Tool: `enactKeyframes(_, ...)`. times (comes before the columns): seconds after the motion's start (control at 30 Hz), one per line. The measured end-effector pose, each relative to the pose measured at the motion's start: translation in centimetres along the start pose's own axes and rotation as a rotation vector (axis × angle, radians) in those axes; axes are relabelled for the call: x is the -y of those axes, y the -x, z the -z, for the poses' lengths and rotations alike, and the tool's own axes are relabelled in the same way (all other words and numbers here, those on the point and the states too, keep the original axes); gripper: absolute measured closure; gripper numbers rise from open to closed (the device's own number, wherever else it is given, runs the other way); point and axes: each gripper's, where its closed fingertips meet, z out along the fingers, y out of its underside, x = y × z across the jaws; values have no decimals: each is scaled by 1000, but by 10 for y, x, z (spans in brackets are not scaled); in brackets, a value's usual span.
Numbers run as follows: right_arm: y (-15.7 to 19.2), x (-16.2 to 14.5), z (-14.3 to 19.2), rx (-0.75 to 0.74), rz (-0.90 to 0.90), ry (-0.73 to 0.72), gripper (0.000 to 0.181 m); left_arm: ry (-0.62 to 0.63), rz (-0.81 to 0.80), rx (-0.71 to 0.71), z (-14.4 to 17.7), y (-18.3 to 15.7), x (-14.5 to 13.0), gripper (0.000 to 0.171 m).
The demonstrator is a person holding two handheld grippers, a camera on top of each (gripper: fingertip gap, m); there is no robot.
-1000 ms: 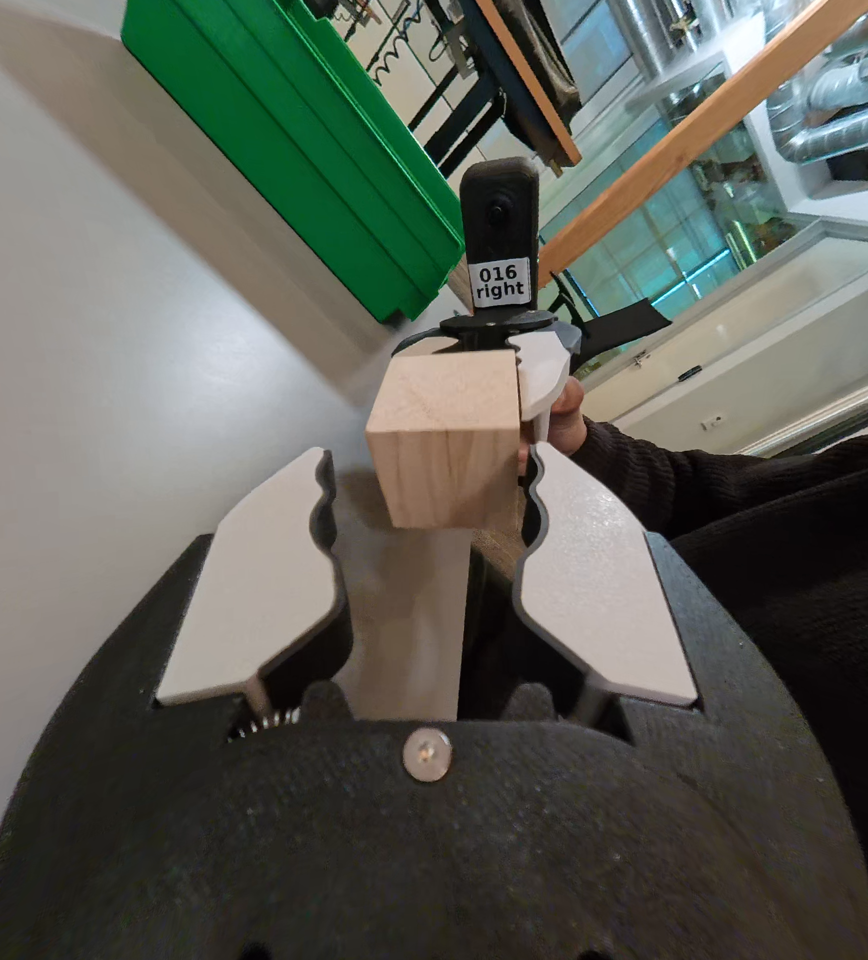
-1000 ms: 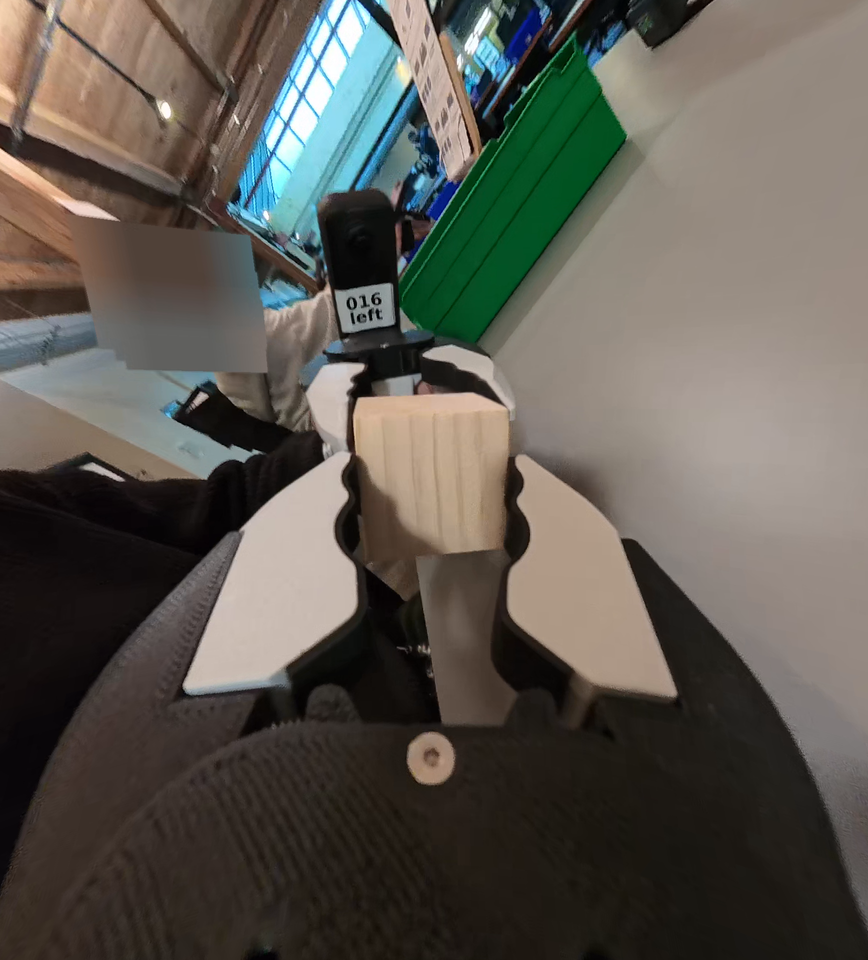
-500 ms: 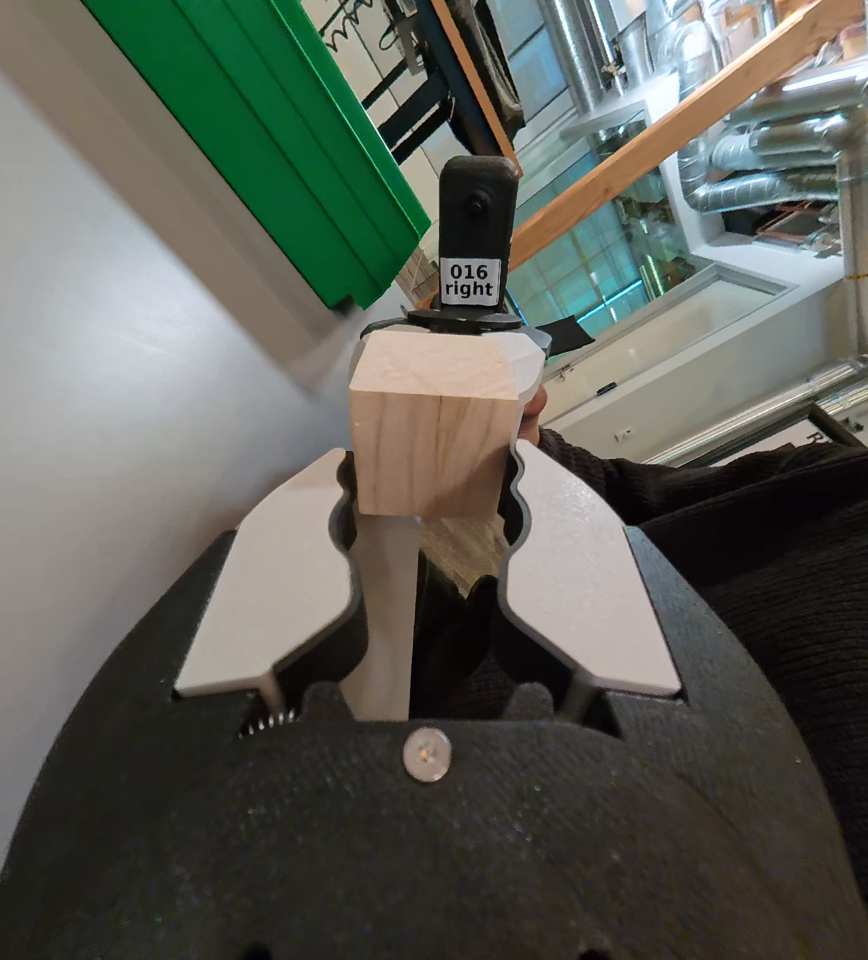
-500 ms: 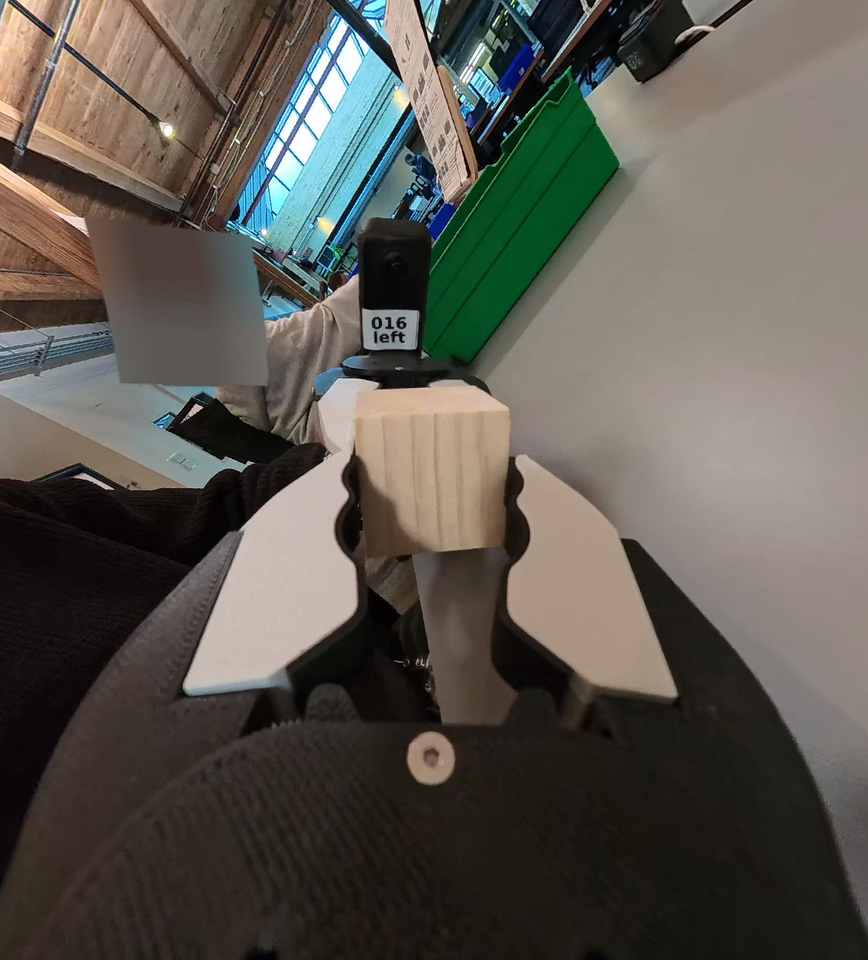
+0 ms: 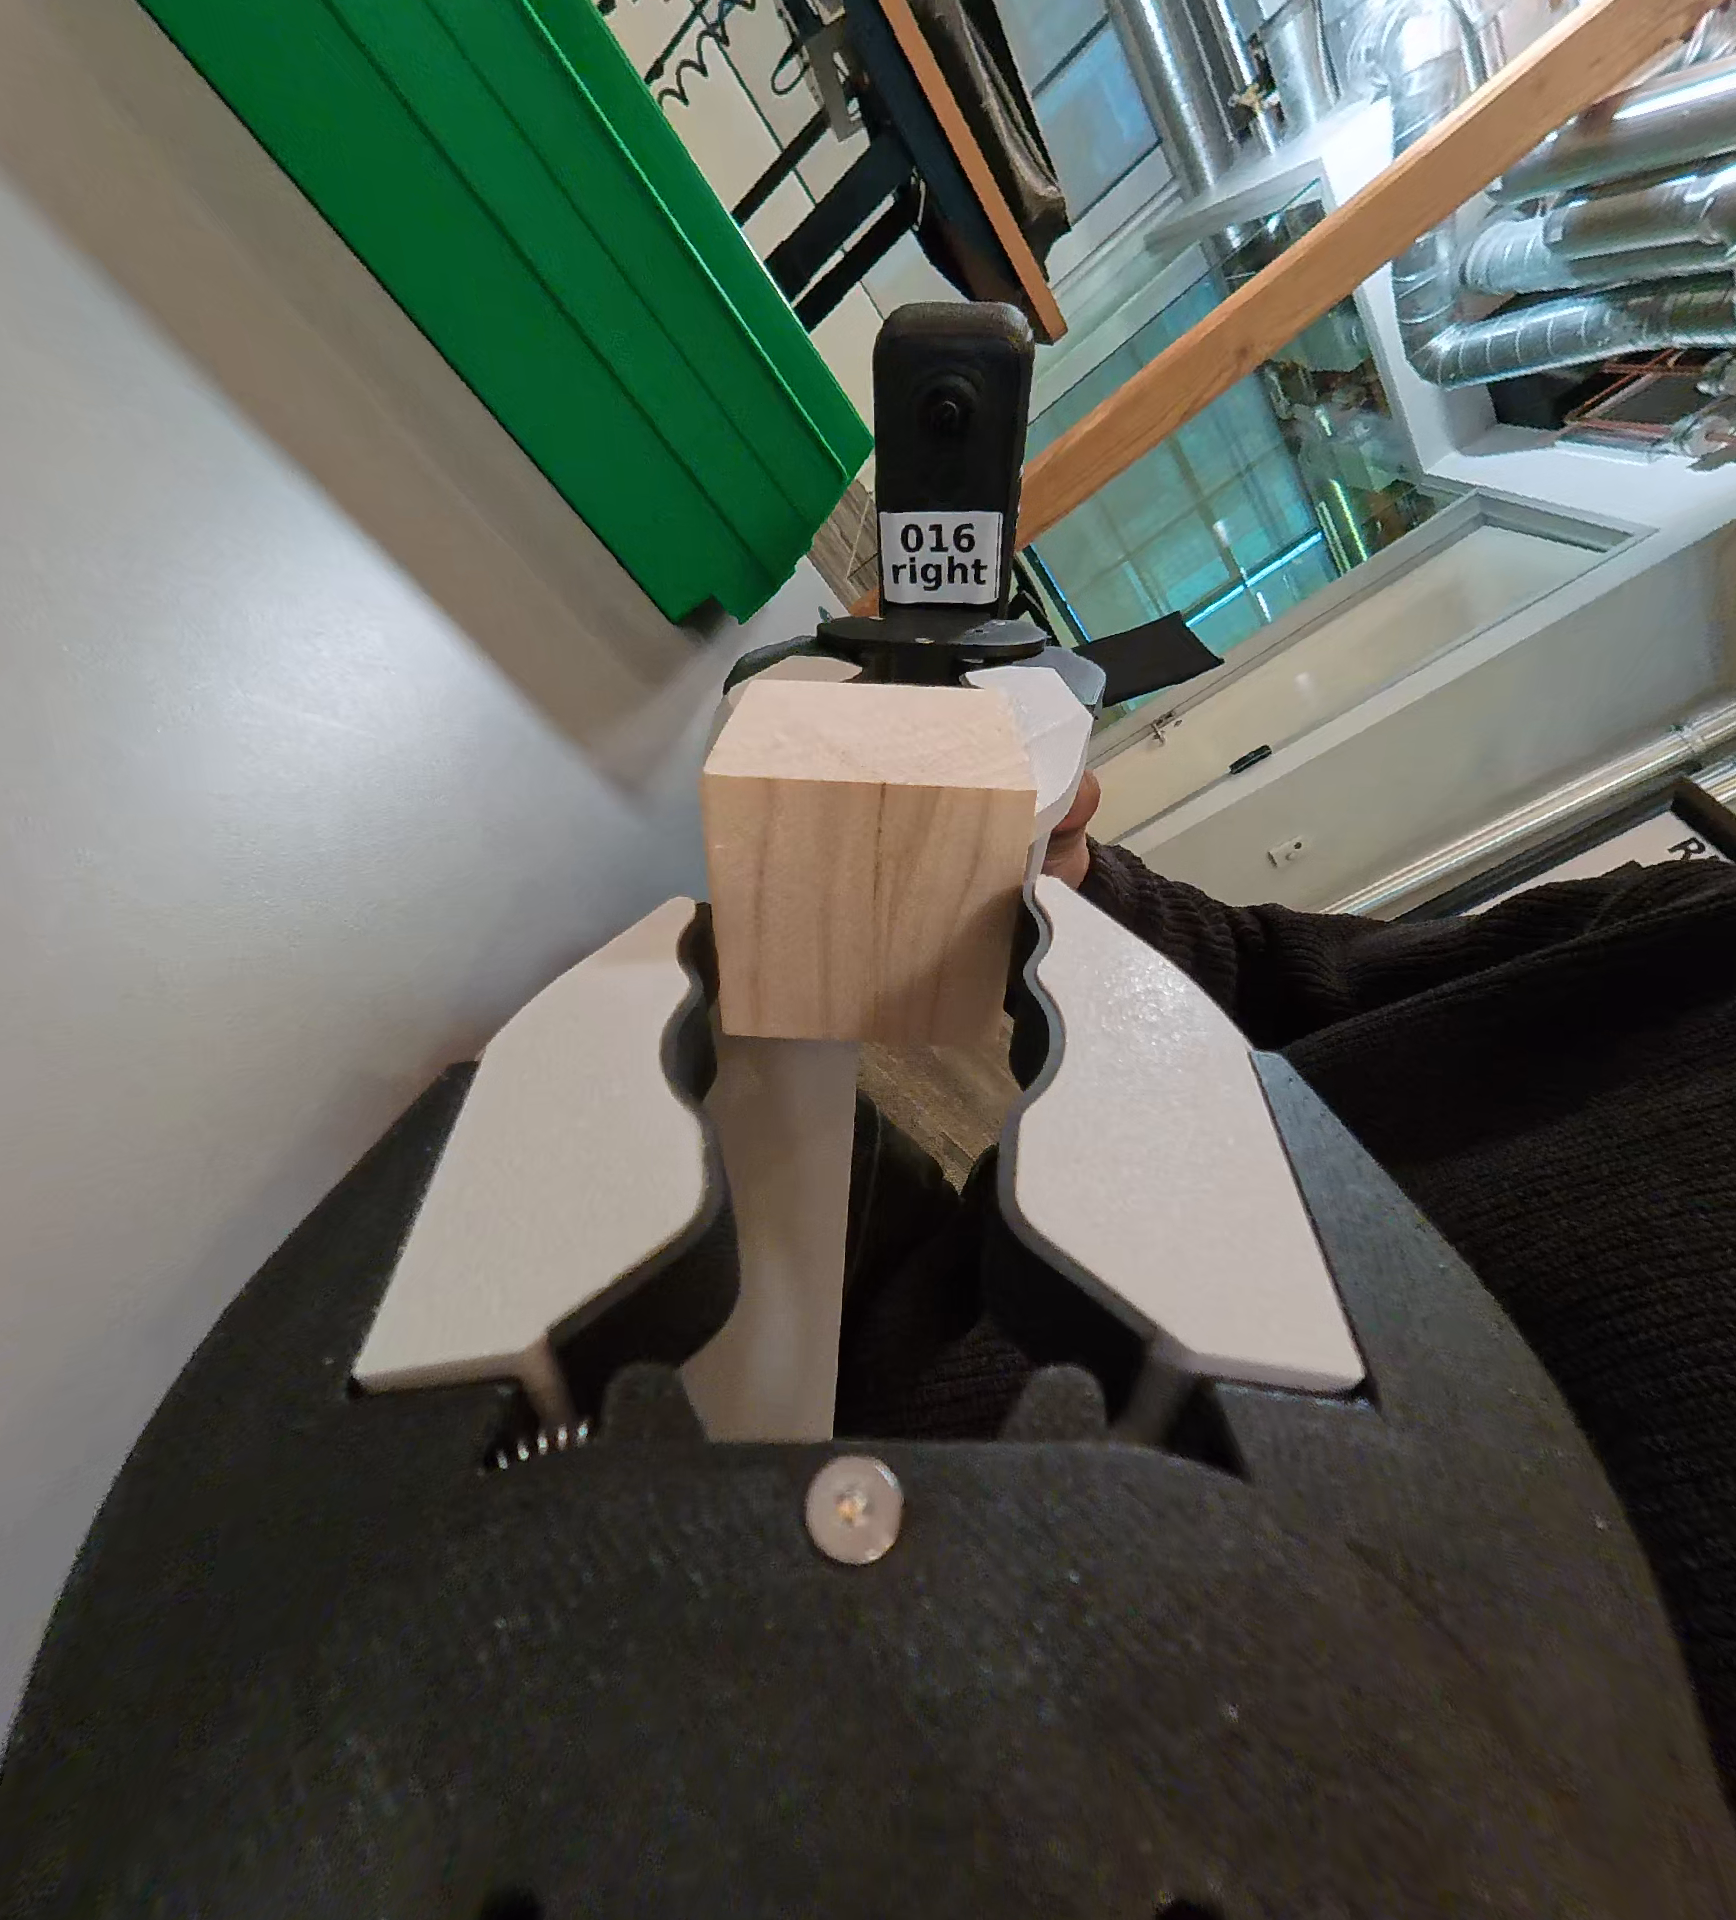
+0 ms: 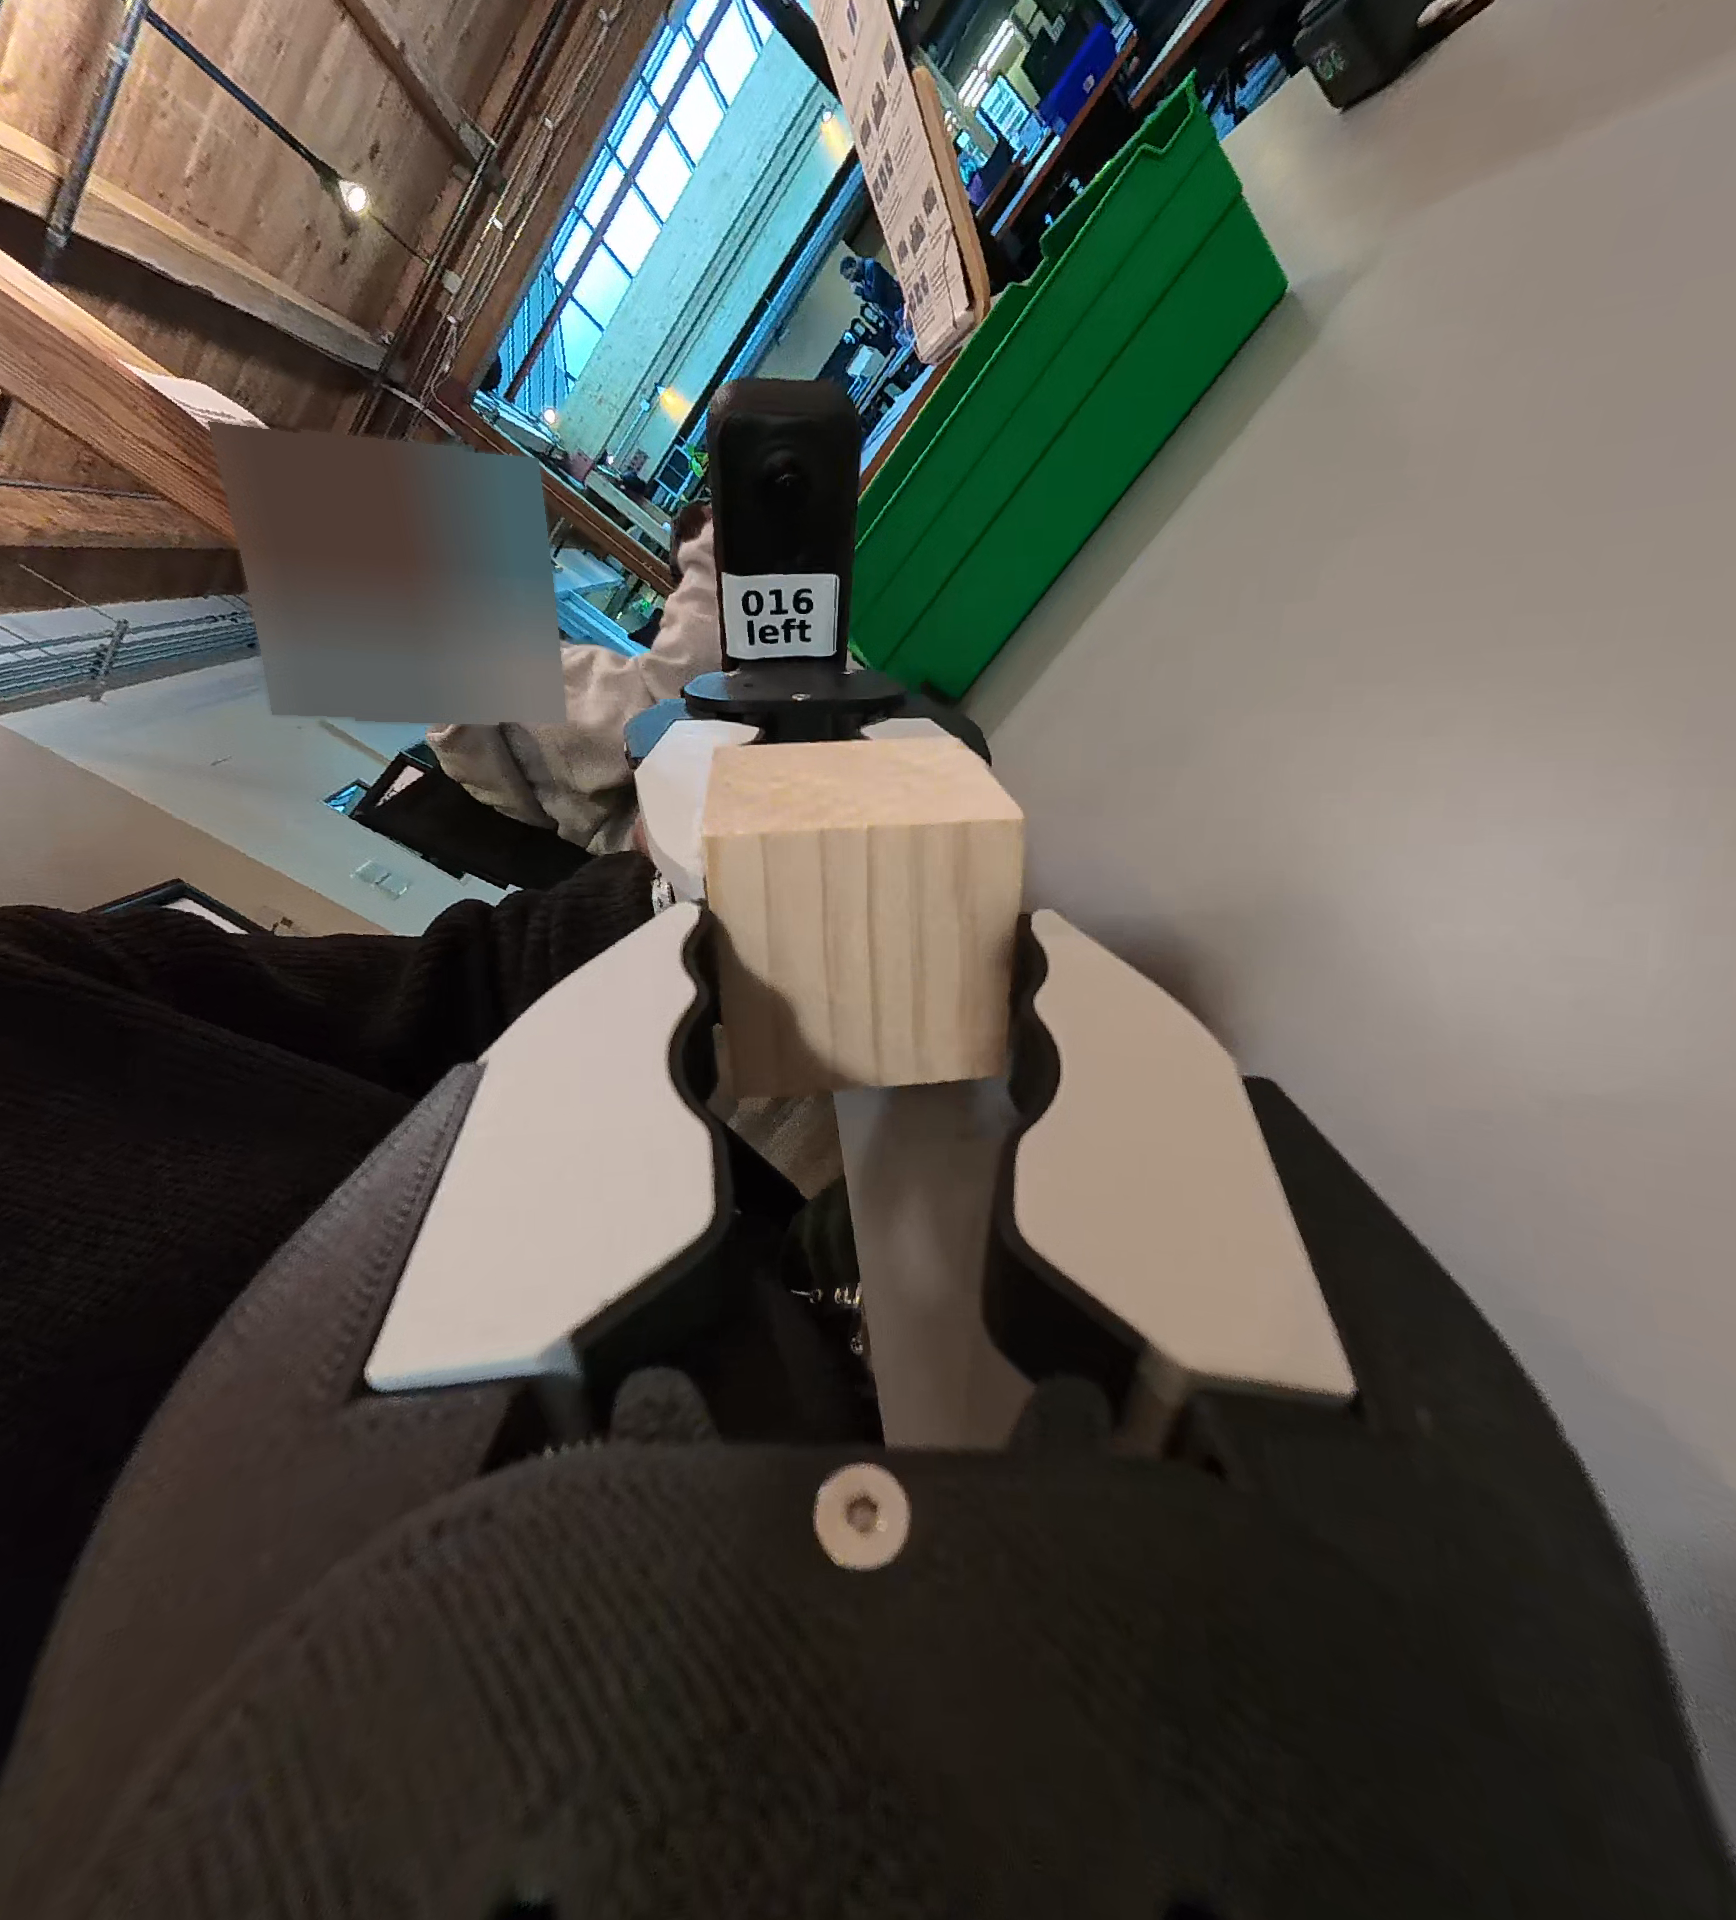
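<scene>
A pale wooden cube (image 5: 869,894) is held in the air between my two grippers, which face each other over the grey table (image 5: 168,779). My left gripper (image 5: 864,920) has both fingers pressed on the cube's sides. Beyond the cube, the right gripper's white fingers (image 5: 1051,727) and black camera (image 5: 950,416) show. In the right wrist view, my right gripper (image 6: 864,925) is shut on the same cube (image 6: 864,935), with the left gripper's camera (image 6: 786,499) right behind it.
A green plastic crate (image 5: 552,260) stands on the table's far side and also shows in the right wrist view (image 6: 1051,416). A black-sleeved arm (image 5: 1518,1091) fills the side next to the grippers. Another person in a light top (image 6: 573,727) is behind.
My left gripper was open with the cube ahead of its fingertips; it moved onto the cube and closed on its sides. The right gripper kept its hold on the cube.
</scene>
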Motion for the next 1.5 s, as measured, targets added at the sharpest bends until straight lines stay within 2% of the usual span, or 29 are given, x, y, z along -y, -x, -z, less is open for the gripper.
enactKeyframes(0.13, 1, 2, 0, -17, 21, -2, 126, -28, 6, -13, 0, -2, 2, 115)
enactKeyframes(0.2, 7, 9, 3, -8, 35, -23, 126, -59, 4, -15, 0, -3, 6, 101)
enactKeyframes(0.27, 19, 27, 14, 6, 47, -74, 126, -78, -10, -20, 2, -6, 10, 94)
enactKeyframes(0.37, 33, 68, 53, -77, 207, -127, 126, -86, -23, -19, 4, -7, 11, 97)
enactKeyframes(0.43, 24, 97, 97, -288, 417, -69, 126, -68, -18, -22, 2, -7, 8, 98)
enactKeyframes(0.53, -8, 138, 180, -675, 732, 196, 126, -33, -21, -33, -2, -7, 2, 101)
enactKeyframes(0.6, -32, 159, 234, -857, 912, 438, 126, -13, -28, -34, -4, -6, -1, 101)
enactKeyframes(0.7, -65, 173, 293, -932, 1019, 762, 126, 6, -36, -40, -7, -6, -4, 102)
enactKeyframes(0.83, -109, 170, 341, -914, 1048, 1126, 126, 23, -43, -50, -10, -5, -6, 103)
enactKeyframes(0.93, -133, 161, 350, -857, 971, 1233, 126, 28, -50, -60, -14, -7, -7, 104)
enactKeyframes(1.13, -167, 145, 360, -785, 946, 1438, 126, 54, -57, -83, -22, -8, -11, 104)
enactKeyframes(1.33, -182, 135, 353, -732, 952, 1481, 125, 59, -28, -109, -24, -7, -12, 106)
enactKeyframes(1.5, -190, 130, 361, -733, 927, 1538, 126, 38, -24, -122, -21, -11, -8, 107)
